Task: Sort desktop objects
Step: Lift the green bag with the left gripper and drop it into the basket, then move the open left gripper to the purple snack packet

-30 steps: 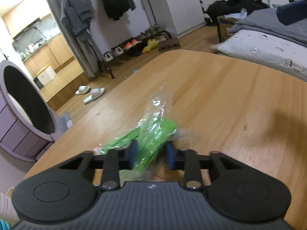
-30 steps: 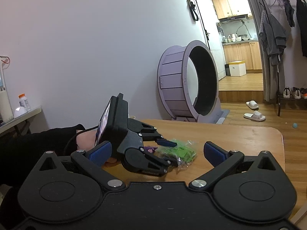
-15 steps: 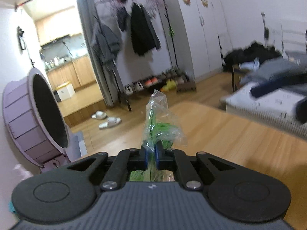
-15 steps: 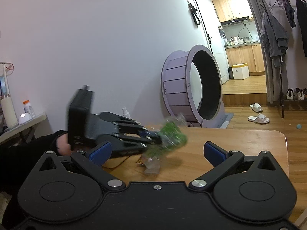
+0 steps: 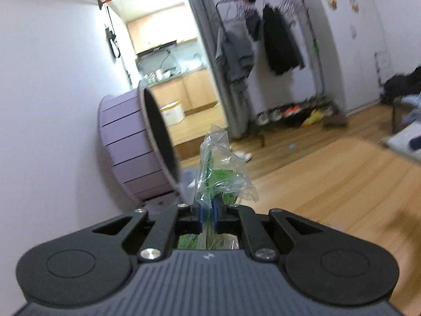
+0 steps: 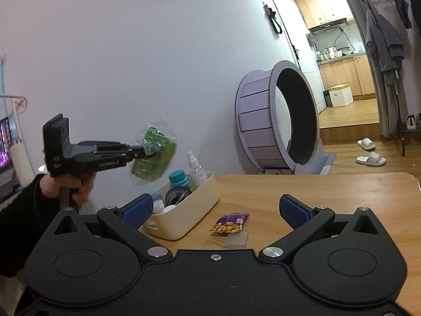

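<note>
My left gripper (image 5: 206, 212) is shut on a clear plastic bag of green pieces (image 5: 221, 173), which sticks up between the blue pads. In the right wrist view the left gripper (image 6: 147, 152) holds that green bag (image 6: 154, 155) in the air, above and to the left of a cream bin (image 6: 194, 210). My right gripper (image 6: 214, 209) stands open low over the wooden table (image 6: 329, 192), nothing between its fingers. A small purple snack packet (image 6: 230, 223) lies on the table just beyond its fingertips, right of the bin.
The cream bin holds a teal-capped jar (image 6: 179, 179), a spray bottle (image 6: 196, 169) and a dark round tin (image 6: 177, 196). A large purple wheel (image 6: 279, 115) stands on the floor behind the table. A clothes rack (image 5: 271, 44) and shoes stand further back.
The left gripper closed on the green bag, lifted it off the table and swung left, now holding it above the bin. The snack packet and bin came into view. The right gripper stayed still.
</note>
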`<action>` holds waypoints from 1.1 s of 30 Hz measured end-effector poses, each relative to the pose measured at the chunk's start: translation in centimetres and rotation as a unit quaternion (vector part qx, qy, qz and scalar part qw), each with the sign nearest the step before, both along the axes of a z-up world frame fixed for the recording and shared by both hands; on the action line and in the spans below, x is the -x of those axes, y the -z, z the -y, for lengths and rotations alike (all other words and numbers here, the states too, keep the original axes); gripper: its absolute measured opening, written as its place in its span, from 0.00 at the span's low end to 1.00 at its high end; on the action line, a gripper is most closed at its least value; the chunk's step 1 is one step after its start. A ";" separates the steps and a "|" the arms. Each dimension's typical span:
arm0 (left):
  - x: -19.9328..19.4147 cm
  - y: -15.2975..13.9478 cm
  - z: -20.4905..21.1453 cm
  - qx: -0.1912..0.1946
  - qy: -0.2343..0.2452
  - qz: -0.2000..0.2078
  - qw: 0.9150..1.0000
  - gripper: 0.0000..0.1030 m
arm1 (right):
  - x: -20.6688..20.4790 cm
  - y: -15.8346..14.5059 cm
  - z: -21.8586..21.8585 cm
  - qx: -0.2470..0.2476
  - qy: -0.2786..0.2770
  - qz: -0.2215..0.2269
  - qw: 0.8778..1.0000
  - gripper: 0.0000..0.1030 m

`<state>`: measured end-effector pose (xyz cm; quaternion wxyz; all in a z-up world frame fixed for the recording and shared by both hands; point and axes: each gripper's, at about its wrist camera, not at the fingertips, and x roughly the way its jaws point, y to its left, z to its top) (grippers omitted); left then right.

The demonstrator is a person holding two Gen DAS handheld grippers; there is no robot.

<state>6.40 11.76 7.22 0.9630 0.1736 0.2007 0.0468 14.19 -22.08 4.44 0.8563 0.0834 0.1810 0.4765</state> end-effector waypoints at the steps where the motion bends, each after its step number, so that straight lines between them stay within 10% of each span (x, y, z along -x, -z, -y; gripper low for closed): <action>1: -0.3 0.3 -0.3 -0.009 -0.009 -0.006 1.000 0.06 | 0.1 0.0 -0.2 0.002 -0.002 -0.001 1.000 1.00; 9: -3.1 3.7 1.2 -0.085 -0.022 -0.081 0.993 0.17 | 0.6 0.1 -1.1 0.011 -0.013 -0.004 1.000 1.00; 17: 0.5 1.6 1.3 0.002 -0.008 -0.047 0.999 0.49 | 0.9 -0.1 -1.3 0.007 -0.017 -0.007 1.000 1.00; 33: 5.3 3.0 2.7 0.143 0.001 -0.108 0.984 0.58 | 2.2 0.2 -2.9 0.022 -0.050 -0.014 0.998 1.00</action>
